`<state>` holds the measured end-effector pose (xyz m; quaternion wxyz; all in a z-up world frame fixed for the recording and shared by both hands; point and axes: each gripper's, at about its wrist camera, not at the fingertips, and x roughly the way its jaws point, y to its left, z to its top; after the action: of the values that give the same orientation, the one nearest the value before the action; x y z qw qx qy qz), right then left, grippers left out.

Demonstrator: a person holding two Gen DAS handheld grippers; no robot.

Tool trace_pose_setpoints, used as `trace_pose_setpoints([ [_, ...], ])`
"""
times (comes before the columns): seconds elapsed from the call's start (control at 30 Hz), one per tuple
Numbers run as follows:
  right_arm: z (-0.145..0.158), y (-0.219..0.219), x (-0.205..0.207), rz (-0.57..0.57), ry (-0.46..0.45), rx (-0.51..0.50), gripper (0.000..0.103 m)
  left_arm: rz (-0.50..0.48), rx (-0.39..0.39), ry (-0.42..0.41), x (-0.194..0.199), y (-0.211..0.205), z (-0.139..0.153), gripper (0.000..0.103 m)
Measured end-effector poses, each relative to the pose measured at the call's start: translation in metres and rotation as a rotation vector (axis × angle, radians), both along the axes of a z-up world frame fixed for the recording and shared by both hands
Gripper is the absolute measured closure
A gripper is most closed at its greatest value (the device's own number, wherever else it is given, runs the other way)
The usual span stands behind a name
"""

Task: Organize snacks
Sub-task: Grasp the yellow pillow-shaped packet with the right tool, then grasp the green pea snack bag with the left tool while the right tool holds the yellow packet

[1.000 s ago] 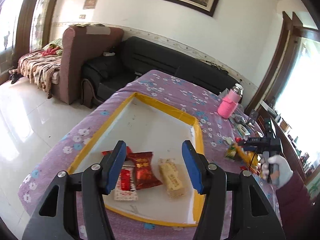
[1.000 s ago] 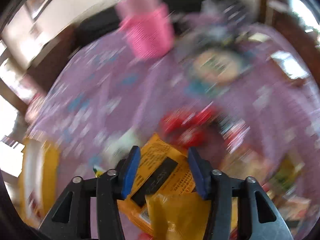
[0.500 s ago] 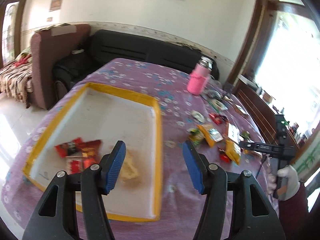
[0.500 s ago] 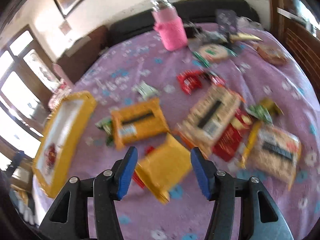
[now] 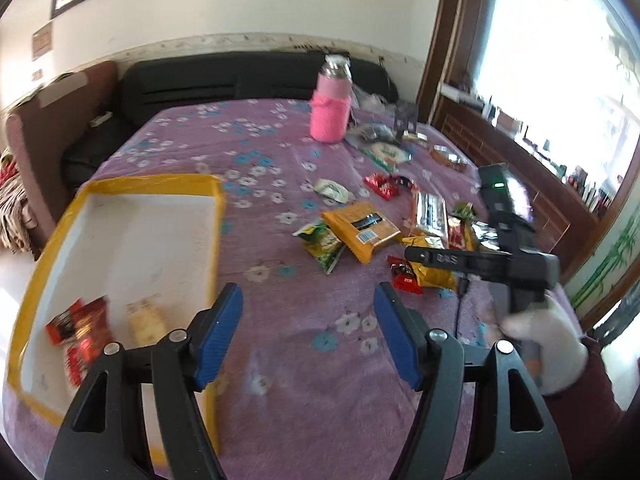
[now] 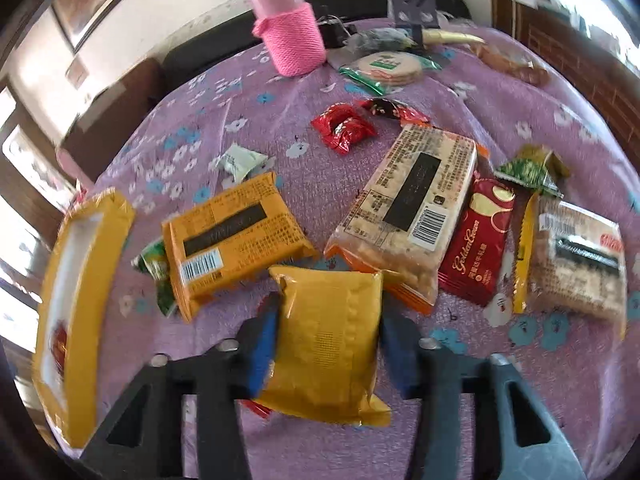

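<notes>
Here, in the left wrist view, the left gripper [image 5: 308, 332] is empty and its jaws are opening over bare purple cloth [image 5: 304, 400], just right of the yellow-rimmed tray [image 5: 218, 240]. The tray already holds red packets [image 5: 80, 332] and a pale bar [image 5: 146, 320] at its near end; the rest of its floor is free. The loose pile lies right of centre, led by an orange pack [image 5: 362, 228] on a green sachet [image 5: 322, 242]. The right gripper [image 5: 420, 256] reaches in from the right, held by a white-gloved hand [image 5: 540, 344]. A pink bottle [image 5: 331, 108] stands at the far edge, well clear. In the right wrist view, the right gripper [image 6: 326, 344] has its jaws closing round a plain yellow packet [image 6: 328, 340]; the pads look to be at its sides, but blur hides whether they press yet. To do this well, I'd squeeze at mid-width, lightly, since the pouch looks soft and slippery, then lift straight before heading for the tray [image 6: 80, 280] on the left. In the way: the orange pack [image 6: 232, 236] sits on that path, a beige cracker pack [image 6: 412, 216] touches the packet's right corner, and something red peeks from under it and may drag along.
</notes>
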<state>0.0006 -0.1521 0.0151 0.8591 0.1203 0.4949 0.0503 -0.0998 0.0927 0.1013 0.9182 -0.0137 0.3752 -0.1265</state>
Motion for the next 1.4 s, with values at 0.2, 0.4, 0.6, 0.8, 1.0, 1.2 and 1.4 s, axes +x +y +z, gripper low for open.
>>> trace_pose_setpoints([
  [0.2, -0.003, -0.021, -0.014, 0.017, -0.086, 0.032, 0.057, -0.009, -0.027, 0.123, 0.069, -0.028, -0.037, 0.036],
  [0.4, -0.005, -0.025, -0.012, 0.034, -0.105, 0.067, 0.057, 0.020, -0.026, 0.145, 0.118, -0.041, -0.061, 0.041],
  [0.6, -0.005, -0.024, -0.011, 0.043, -0.101, 0.072, 0.057, -0.016, 0.014, 0.159, 0.133, -0.055, -0.081, 0.070],
  [0.8, -0.005, -0.024, -0.011, 0.039, -0.113, 0.071, 0.058, -0.009, -0.019, 0.125, 0.125, -0.048, -0.071, 0.073],
  [1.0, -0.005, -0.020, -0.014, 0.039, -0.145, 0.087, 0.058, -0.028, -0.112, 0.059, 0.096, -0.032, -0.036, 0.073],
  [1.2, 0.021, -0.005, -0.051, 0.034, -0.176, 0.069, 0.058, -0.061, -0.225, -0.011, 0.064, 0.000, -0.001, 0.073],
  [1.4, 0.060, 0.014, -0.089, 0.040, -0.238, 0.048, 0.058, -0.049, -0.256, -0.077, 0.041, 0.045, 0.017, 0.072],
])
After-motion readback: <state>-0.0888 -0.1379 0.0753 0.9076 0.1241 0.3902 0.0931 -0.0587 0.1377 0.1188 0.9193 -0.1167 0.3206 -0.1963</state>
